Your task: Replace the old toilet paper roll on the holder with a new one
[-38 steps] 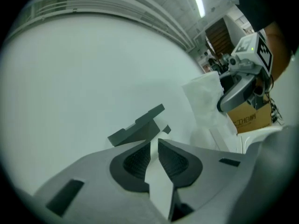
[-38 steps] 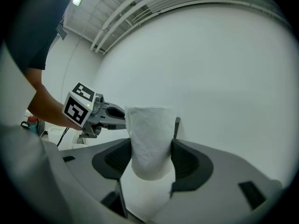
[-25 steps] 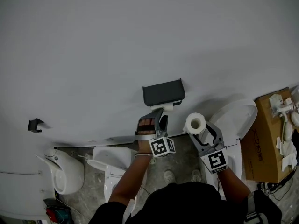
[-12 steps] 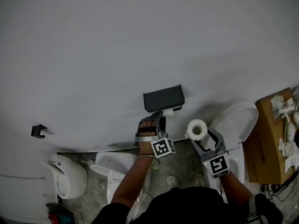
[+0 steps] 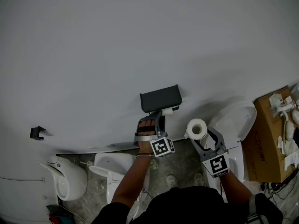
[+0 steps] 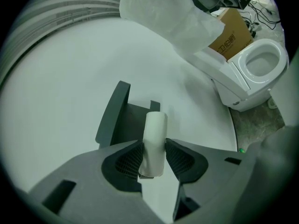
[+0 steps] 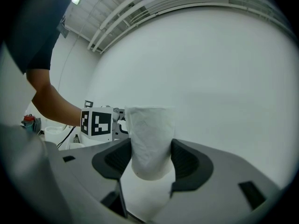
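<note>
A dark holder (image 5: pixel 160 98) is fixed to the white wall, with the old roll, a bare pale tube (image 5: pixel 167 111), under its cover. My left gripper (image 5: pixel 160 115) reaches up to it. In the left gripper view the old tube (image 6: pixel 155 136) stands between the pads in front of the holder (image 6: pixel 114 113). The left gripper (image 6: pixel 154 157) has its jaws closing, and both pads touch the tube. To the right, my right gripper (image 5: pixel 198 132) is shut on a full white new roll (image 5: pixel 196 128). In the right gripper view the new roll (image 7: pixel 150 139) is squeezed between that gripper's (image 7: pixel 150 160) pads.
A white toilet (image 5: pixel 233 120) with its lid up stands right of the holder, and a cardboard box (image 5: pixel 268 134) of white parts stands beyond it. Lower left are a white basin (image 5: pixel 112 164) and a urinal (image 5: pixel 65 176). A small black hook (image 5: pixel 36 132) sits on the wall.
Both hands have stayed almost where they were. The head view has shifted slightly, and the left gripper remains at the tube under the holder.
</note>
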`<state>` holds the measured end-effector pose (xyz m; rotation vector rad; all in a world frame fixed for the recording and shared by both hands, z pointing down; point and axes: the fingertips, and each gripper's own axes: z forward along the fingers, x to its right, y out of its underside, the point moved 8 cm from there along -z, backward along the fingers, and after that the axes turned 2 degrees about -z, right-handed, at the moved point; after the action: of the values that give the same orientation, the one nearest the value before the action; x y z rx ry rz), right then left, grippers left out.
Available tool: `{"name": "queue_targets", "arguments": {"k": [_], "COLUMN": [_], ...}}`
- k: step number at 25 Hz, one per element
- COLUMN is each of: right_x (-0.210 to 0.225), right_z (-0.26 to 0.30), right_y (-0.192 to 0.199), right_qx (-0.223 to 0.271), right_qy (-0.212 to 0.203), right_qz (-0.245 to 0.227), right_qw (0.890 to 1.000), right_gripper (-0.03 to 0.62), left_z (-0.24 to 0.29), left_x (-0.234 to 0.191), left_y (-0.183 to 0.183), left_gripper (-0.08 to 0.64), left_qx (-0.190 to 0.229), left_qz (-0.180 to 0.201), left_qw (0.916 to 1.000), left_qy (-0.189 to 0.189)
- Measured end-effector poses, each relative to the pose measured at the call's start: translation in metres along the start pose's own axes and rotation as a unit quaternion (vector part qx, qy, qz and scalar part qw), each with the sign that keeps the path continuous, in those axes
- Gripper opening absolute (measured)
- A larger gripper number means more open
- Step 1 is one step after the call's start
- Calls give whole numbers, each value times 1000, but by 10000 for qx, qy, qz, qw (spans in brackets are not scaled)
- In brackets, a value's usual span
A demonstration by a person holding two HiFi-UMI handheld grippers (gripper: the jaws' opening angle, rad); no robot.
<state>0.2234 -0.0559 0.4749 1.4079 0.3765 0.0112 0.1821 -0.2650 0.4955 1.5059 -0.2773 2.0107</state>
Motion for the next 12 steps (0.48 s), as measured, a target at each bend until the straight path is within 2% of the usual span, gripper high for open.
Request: {"name": "queue_targets", "arguments": {"k": [3,12], "right_x": [-1,14], "right_z": [-2,-18], "right_y": [0,4], "right_qx": [18,-97], "right_qy": [68,261], "right_qz": [125,-22], "right_qw": [9999,9996], "right_gripper": [259,259], "left_z": [-1,8], "left_x": [0,10], "left_y": [-6,-46], "left_gripper": [153,153], "left_qx": [107,456], "left_qz": [-5,194], "left_qw": [9999,9987], "left_qy": [2,-82]}}
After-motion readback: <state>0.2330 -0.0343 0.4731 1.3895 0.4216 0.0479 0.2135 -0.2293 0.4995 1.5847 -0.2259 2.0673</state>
